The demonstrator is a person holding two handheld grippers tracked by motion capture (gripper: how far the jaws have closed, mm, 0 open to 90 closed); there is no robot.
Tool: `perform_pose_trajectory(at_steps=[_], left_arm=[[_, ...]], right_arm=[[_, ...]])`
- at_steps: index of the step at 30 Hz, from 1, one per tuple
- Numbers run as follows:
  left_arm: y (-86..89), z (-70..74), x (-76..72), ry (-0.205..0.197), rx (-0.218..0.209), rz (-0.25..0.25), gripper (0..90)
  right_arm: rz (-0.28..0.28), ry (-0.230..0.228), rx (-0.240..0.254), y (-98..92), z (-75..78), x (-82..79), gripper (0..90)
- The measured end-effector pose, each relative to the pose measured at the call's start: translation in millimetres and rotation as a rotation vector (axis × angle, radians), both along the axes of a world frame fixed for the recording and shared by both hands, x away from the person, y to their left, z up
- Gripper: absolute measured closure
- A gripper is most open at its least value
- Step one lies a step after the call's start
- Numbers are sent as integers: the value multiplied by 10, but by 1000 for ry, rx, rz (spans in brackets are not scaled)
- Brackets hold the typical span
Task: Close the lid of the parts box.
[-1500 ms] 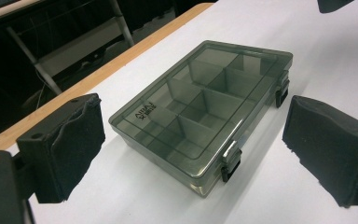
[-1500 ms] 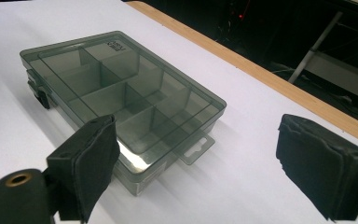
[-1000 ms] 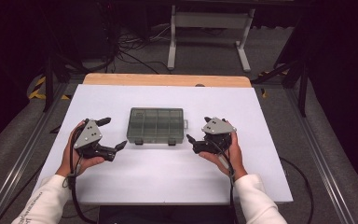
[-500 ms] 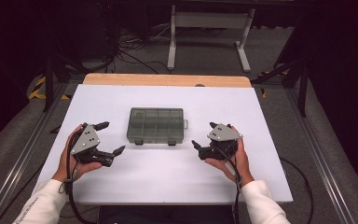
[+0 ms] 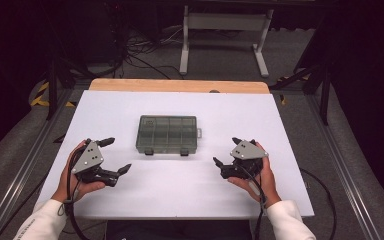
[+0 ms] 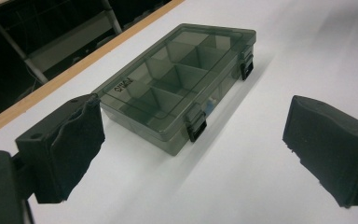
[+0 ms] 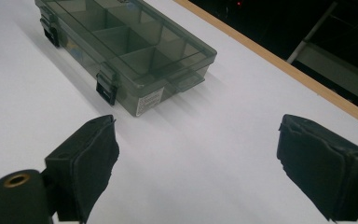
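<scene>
A smoky, see-through compartment box (image 5: pixel 168 134) lies flat near the middle of the white desk (image 5: pixel 130 107), lid closed and both black latches (image 6: pixel 196 127) on its near side fastened. The left hand-held gripper (image 5: pixel 115 156) sits near the box's left front corner, jaws spread wide, touching nothing. The right hand-held gripper (image 5: pixel 225 151) is off the right front corner, jaws likewise spread and empty. Both point inward toward the box.

Lab: dark room, floor cables (image 5: pixel 135 55)
</scene>
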State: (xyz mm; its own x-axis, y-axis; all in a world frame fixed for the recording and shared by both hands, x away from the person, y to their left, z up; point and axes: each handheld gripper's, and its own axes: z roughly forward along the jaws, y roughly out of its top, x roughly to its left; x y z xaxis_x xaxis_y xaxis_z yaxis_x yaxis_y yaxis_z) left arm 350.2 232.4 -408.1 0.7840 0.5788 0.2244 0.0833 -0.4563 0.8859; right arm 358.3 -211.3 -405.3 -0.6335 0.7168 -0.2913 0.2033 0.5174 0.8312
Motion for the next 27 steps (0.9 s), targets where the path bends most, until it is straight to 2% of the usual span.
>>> perform_pose_trajectory(at_steps=[8,12,14,16,18,20,22,27], left_arm=[[63,-54,-68,7,24,2,47],[110,-115,-96,32,20,10,47],[140,-155,-117,49,-2,18,48],[146,-181,-149,47,6,24,50],[162,-197,-174,56,1,21,50],[171,-222,-200,68,1,20,50],[169,-241,-217,76,19,16,48],[185,-241,-224,76,7,24,46]], right_arm=[[-13,1,16,-105,-63,-95,129],[-16,10,25,-173,-125,-158,125],[-21,9,33,-202,-155,-190,126],[-23,-3,50,-231,-182,-235,129],[-21,-9,46,-241,-192,-272,129],[-23,-4,53,-263,-200,-305,126],[-31,0,57,-289,-215,-331,119],[-38,13,59,-324,-246,-358,115]])
